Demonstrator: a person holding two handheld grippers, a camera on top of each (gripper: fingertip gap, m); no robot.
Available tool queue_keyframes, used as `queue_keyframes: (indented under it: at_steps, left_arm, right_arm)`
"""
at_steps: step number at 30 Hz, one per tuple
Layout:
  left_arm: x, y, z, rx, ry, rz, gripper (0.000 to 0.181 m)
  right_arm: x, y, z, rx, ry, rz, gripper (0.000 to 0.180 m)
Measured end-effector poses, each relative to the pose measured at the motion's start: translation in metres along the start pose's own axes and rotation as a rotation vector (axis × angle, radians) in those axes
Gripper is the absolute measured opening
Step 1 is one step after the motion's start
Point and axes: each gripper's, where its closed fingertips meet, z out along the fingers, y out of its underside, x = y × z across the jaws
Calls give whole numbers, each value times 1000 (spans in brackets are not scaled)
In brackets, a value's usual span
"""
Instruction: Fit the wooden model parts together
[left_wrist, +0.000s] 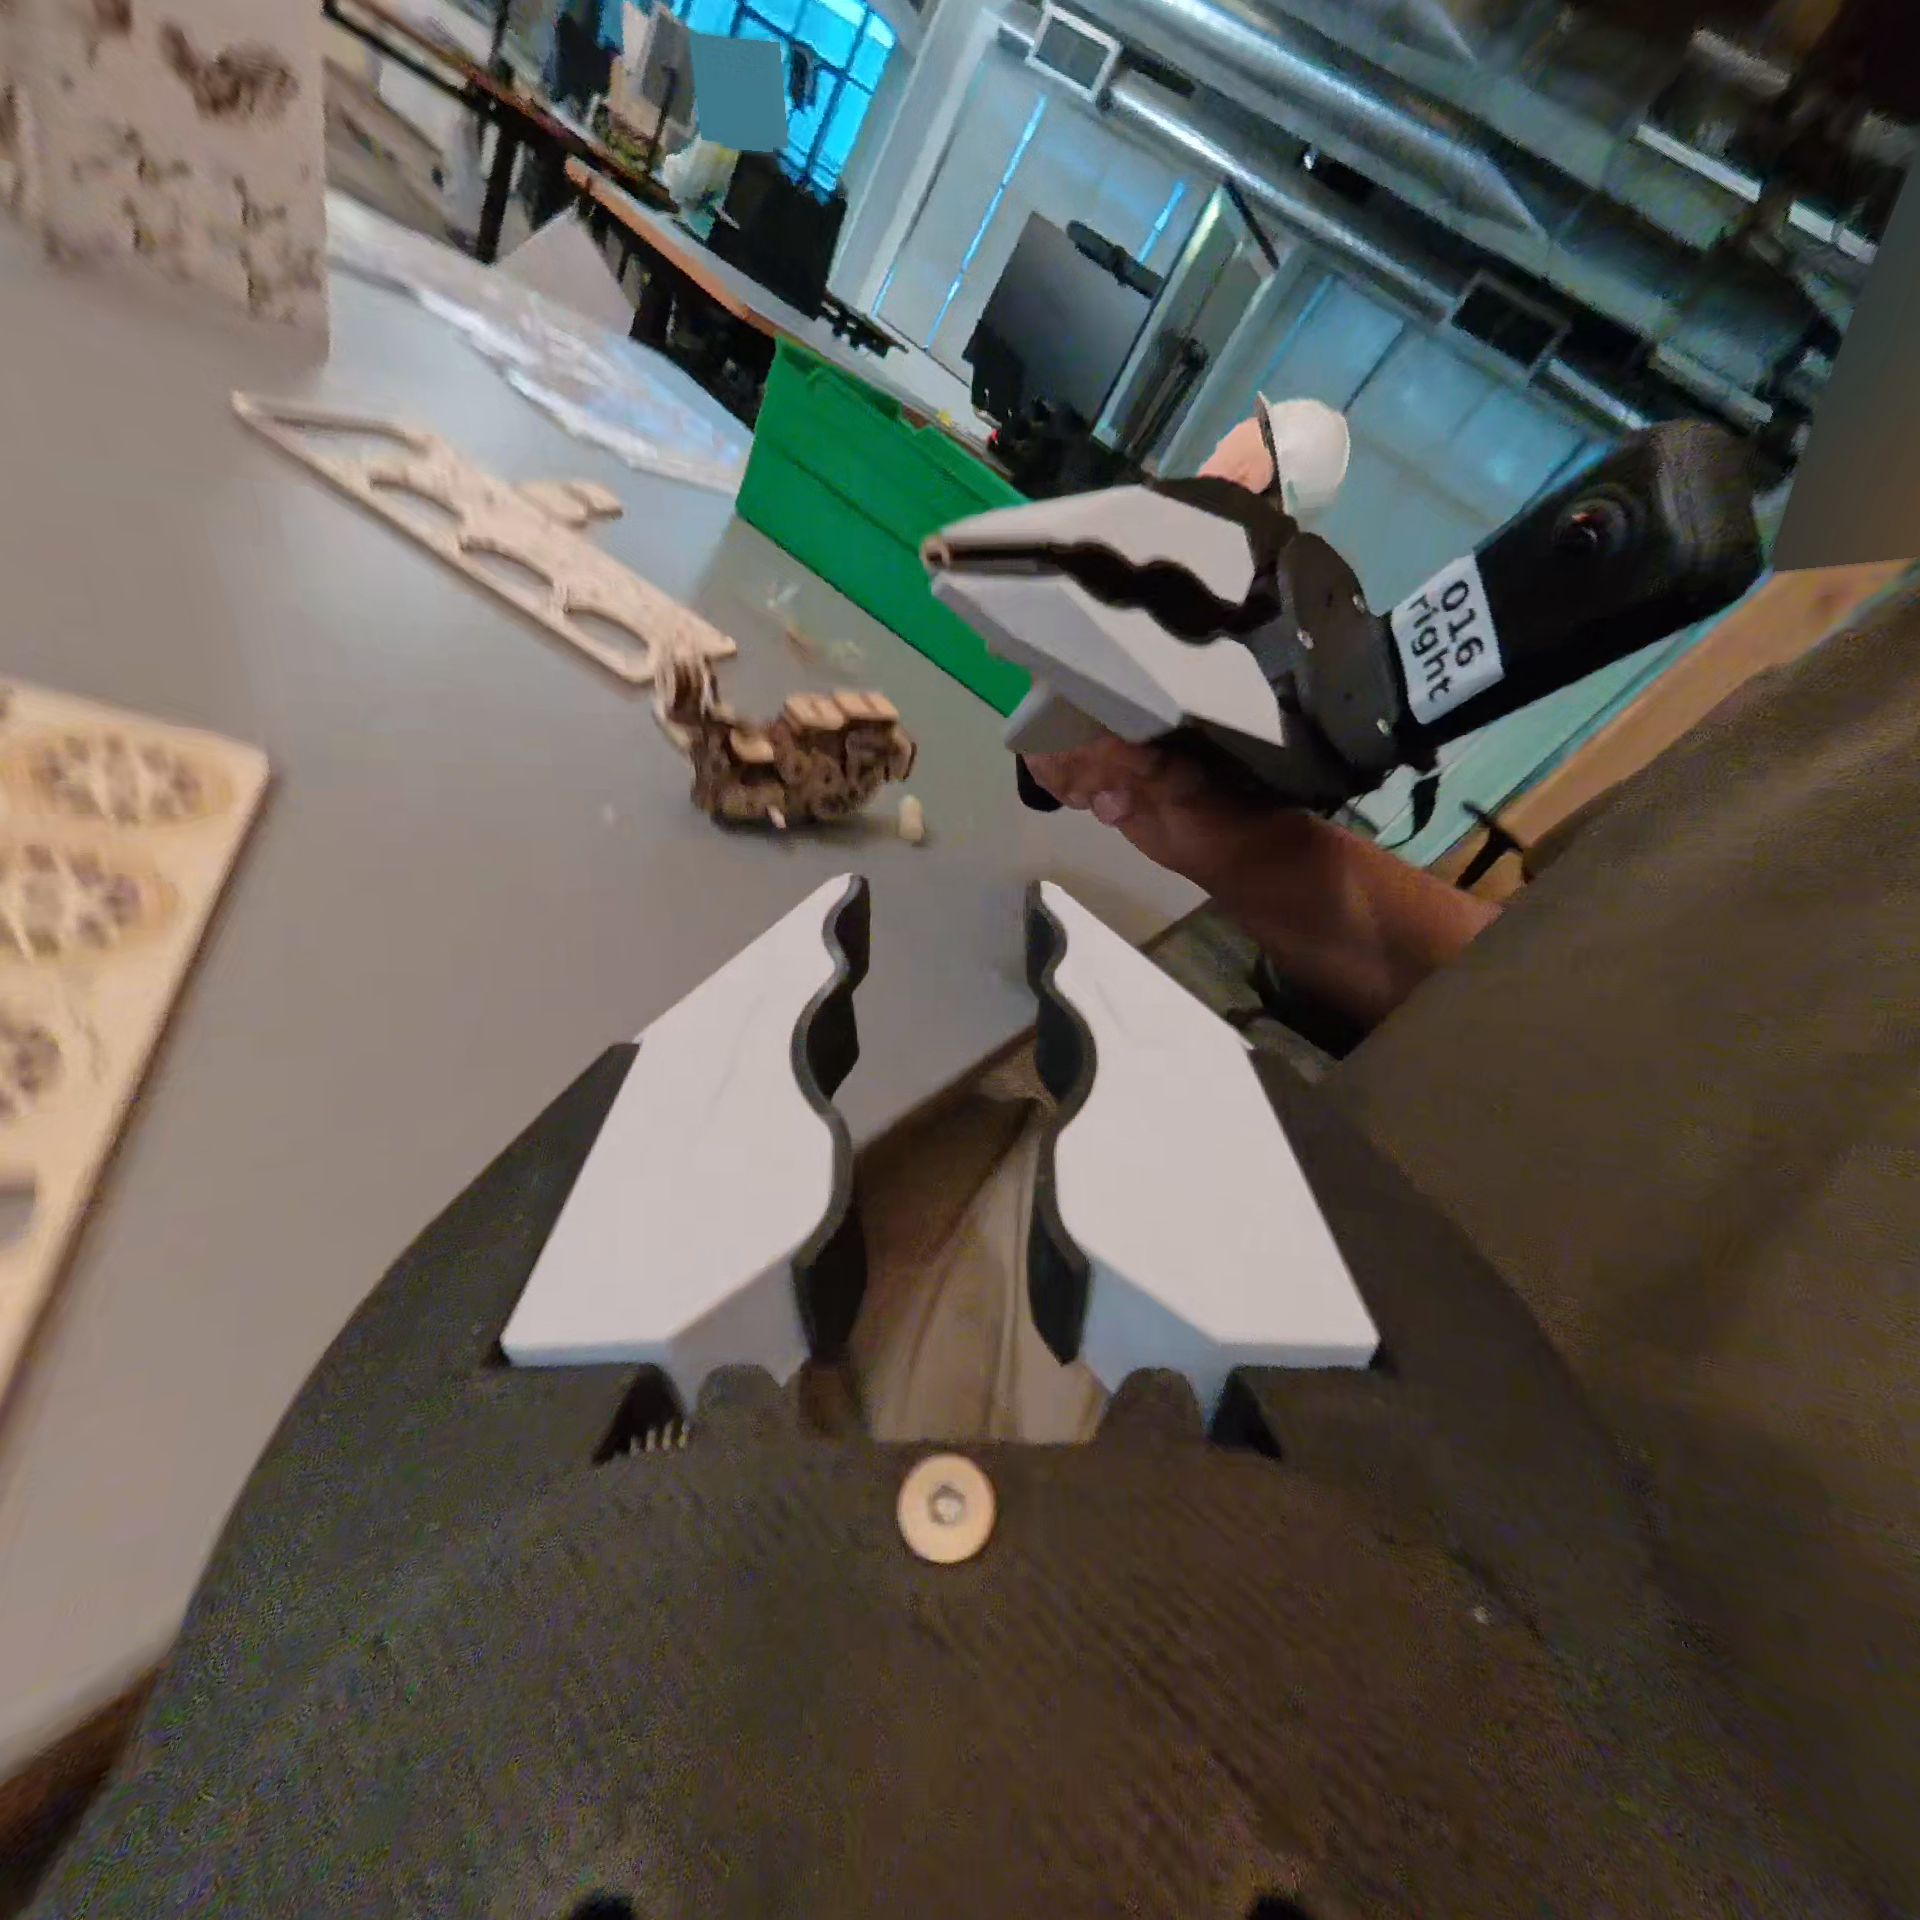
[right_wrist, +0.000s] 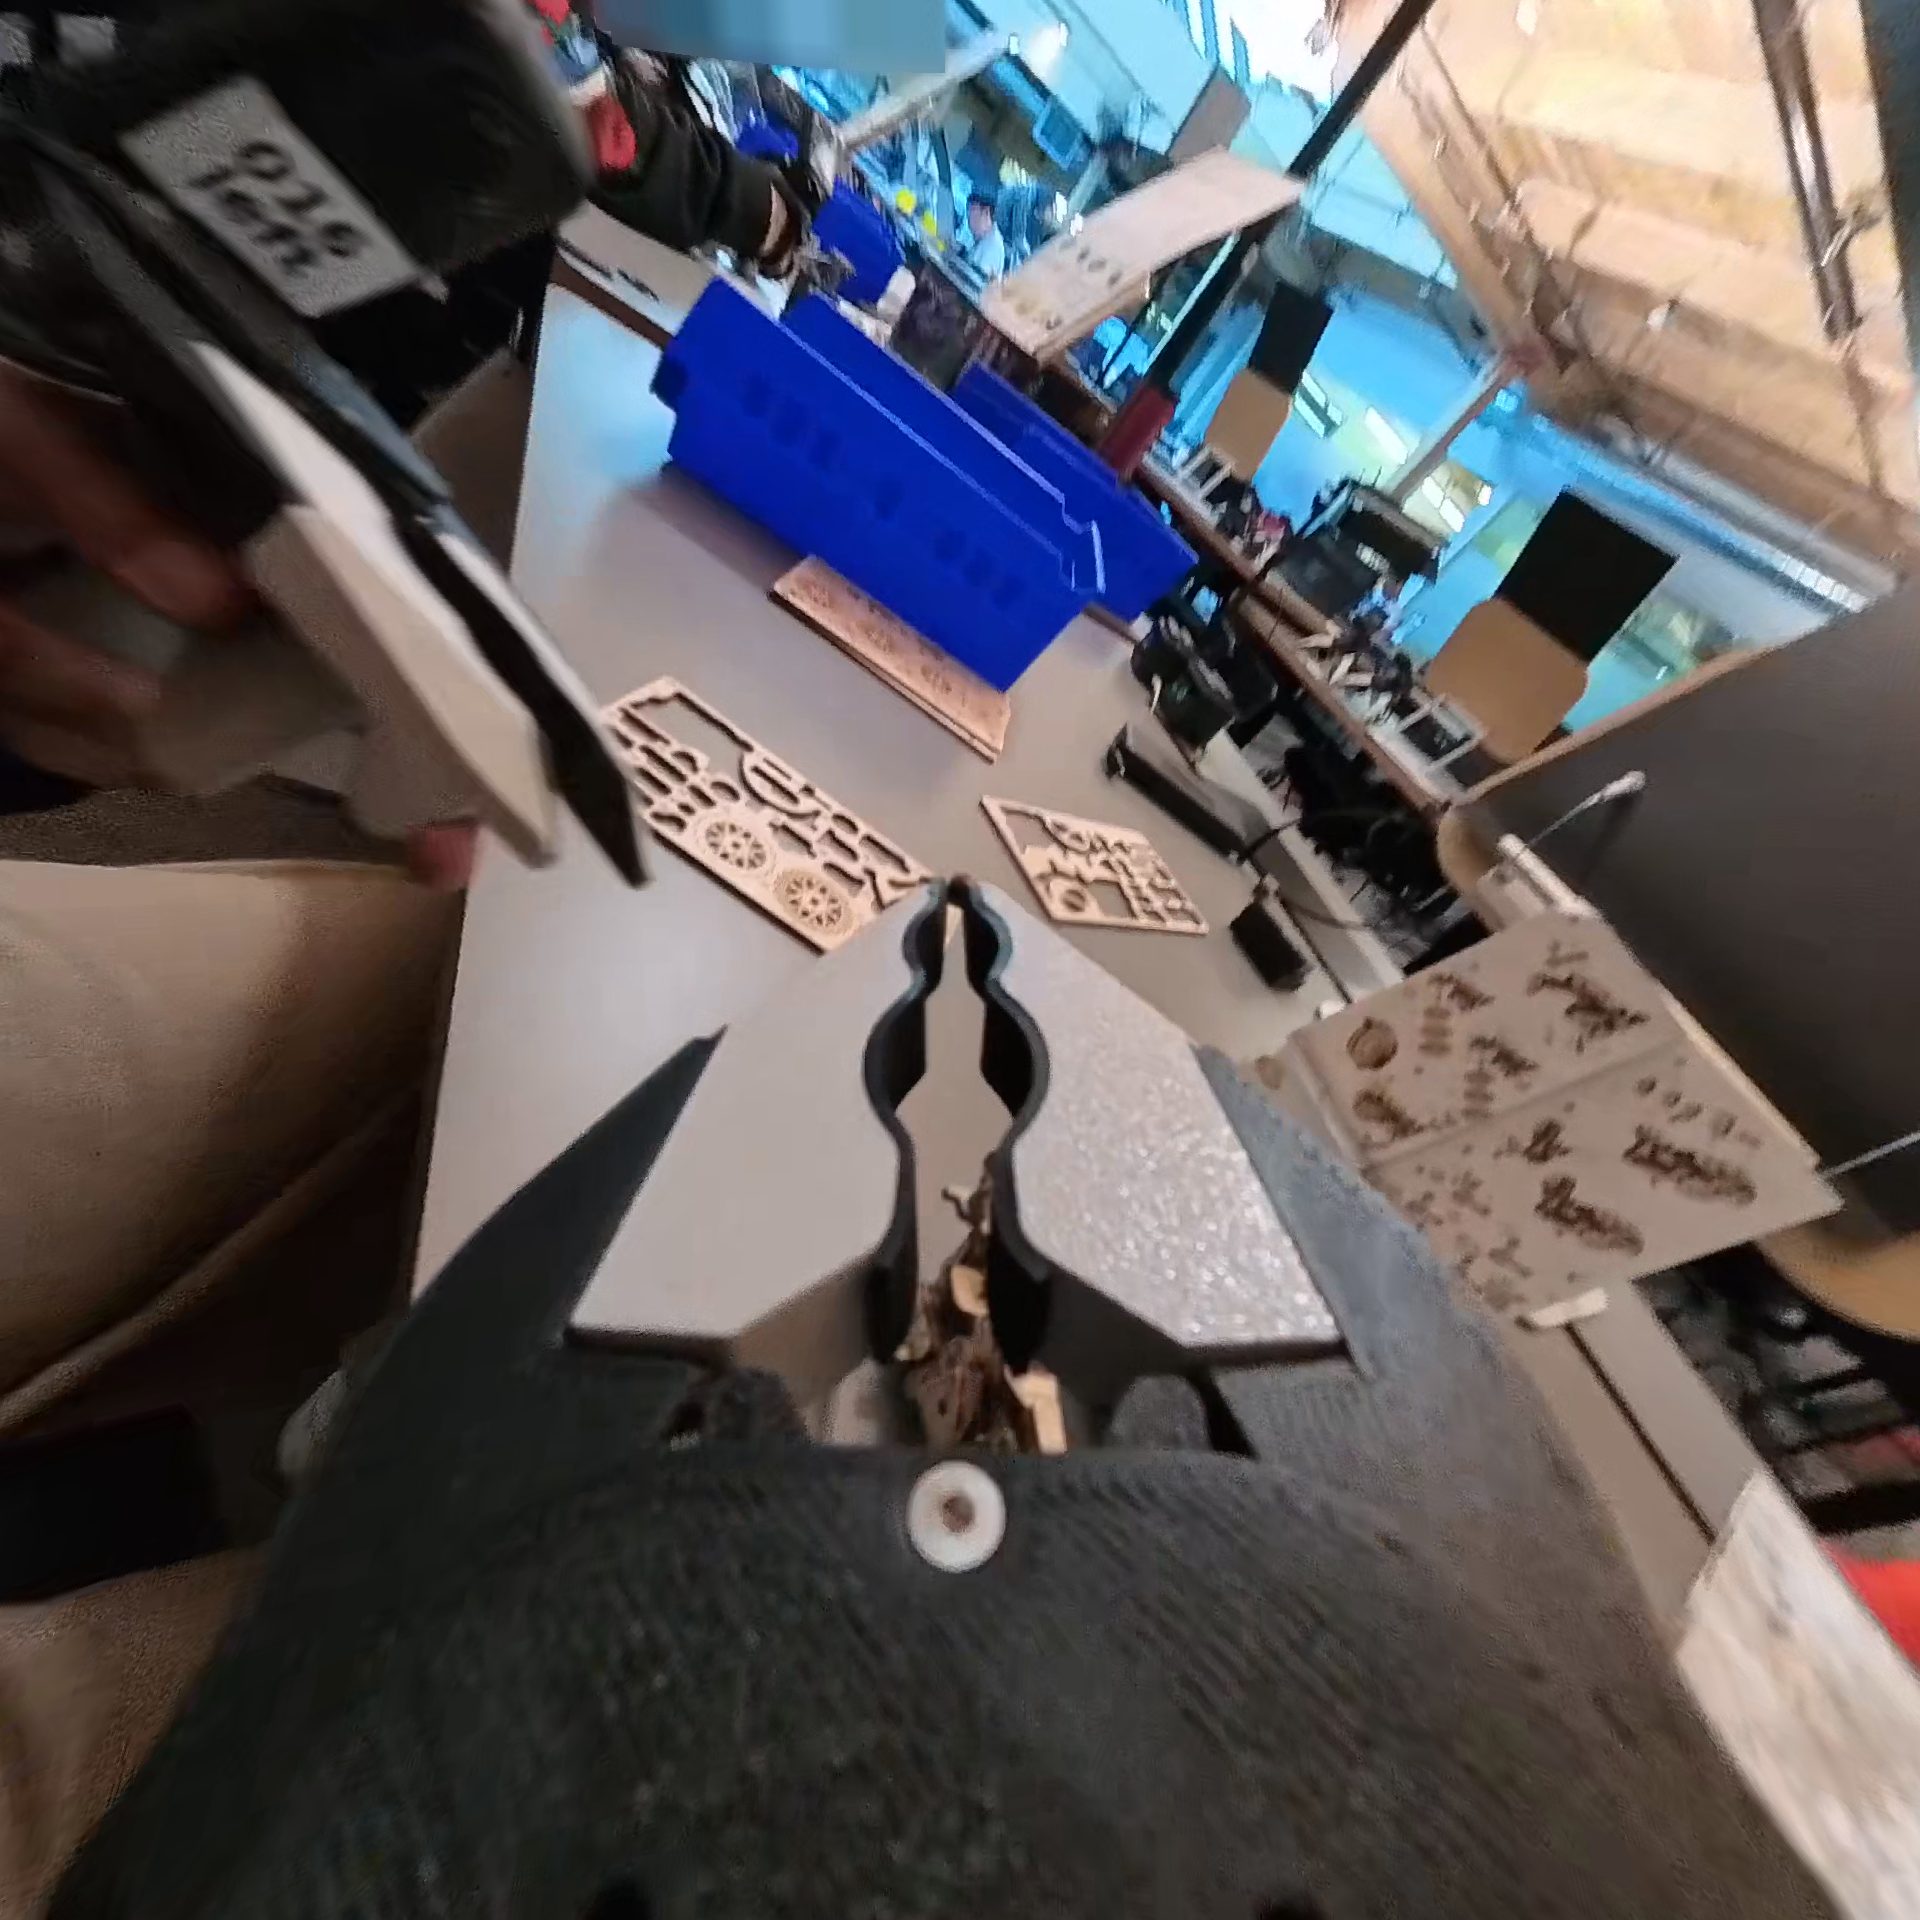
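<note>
A partly built wooden model (left_wrist: 800, 764) stands on the grey table (left_wrist: 416, 831), with a small pale peg (left_wrist: 911, 821) beside it. My left gripper (left_wrist: 945, 904) is open and empty, held near the table's front edge, short of the model. My right gripper (left_wrist: 935, 556) hovers above and to the right of the model, jaws closed. In the right wrist view my right gripper (right_wrist: 956, 894) is shut with nothing showing between its tips. The model (right_wrist: 961, 1340) shows below it through the gap near the finger bases. The left gripper (right_wrist: 582, 831) is at the upper left.
Laser-cut wooden part sheets lie on the table: (left_wrist: 488, 540), (left_wrist: 94, 883), (right_wrist: 769, 821), (right_wrist: 1091, 862), (right_wrist: 894, 644). A green bin (left_wrist: 862, 520) and a blue bin (right_wrist: 914, 499) stand at the far side. A printed sheet (right_wrist: 1538, 1122) is at the right.
</note>
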Motion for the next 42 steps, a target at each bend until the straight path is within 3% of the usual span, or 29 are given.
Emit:
queue_keyframes:
  at_steps: [3, 6, 11, 14, 18, 24, 31, 36, 39, 42]
  left_arm:
    - [1, -39, 19, 65, 56, 93, 28]
    - [-1, -66, 35, 132, 131, 57, 30]
    - [-2, -44, 48, 65, 162, 78, 26]
    - [6, -35, 61, 5, 178, 145, 26]
    - [19, -29, 73, -6, 278, 73, 28]
    - [7, -28, 87, -40, 298, 59, 31]
    - [-33, -67, 69, 88, 296, -122, 33]
    - [-76, -119, 50, 314, 129, -17, 17]
    - [-73, -127, 57, 287, 167, -62, 27]
    - [-66, -117, 71, 232, 178, -70, 29]
  right_arm:
    - [0, -13, -2, 53, -4, -75, 1]
    - [3, -15, -7, 80, 14, -67, 1]
    - [16, -6, -26, 126, 56, 168, 1]
    - [13, 4, -36, 102, 74, 172, 1]
    - [4, 10, -53, 64, 77, 213, 1]
    - [23, 22, -68, 48, 165, 277, 1]
    - [90, 45, -80, 141, 315, 544, 1]
    - [126, 54, -80, 198, 361, 665, 1]
    - [132, 39, -74, 298, 303, 804, 0]
    - [118, 41, -68, 266, 269, 780, 0]
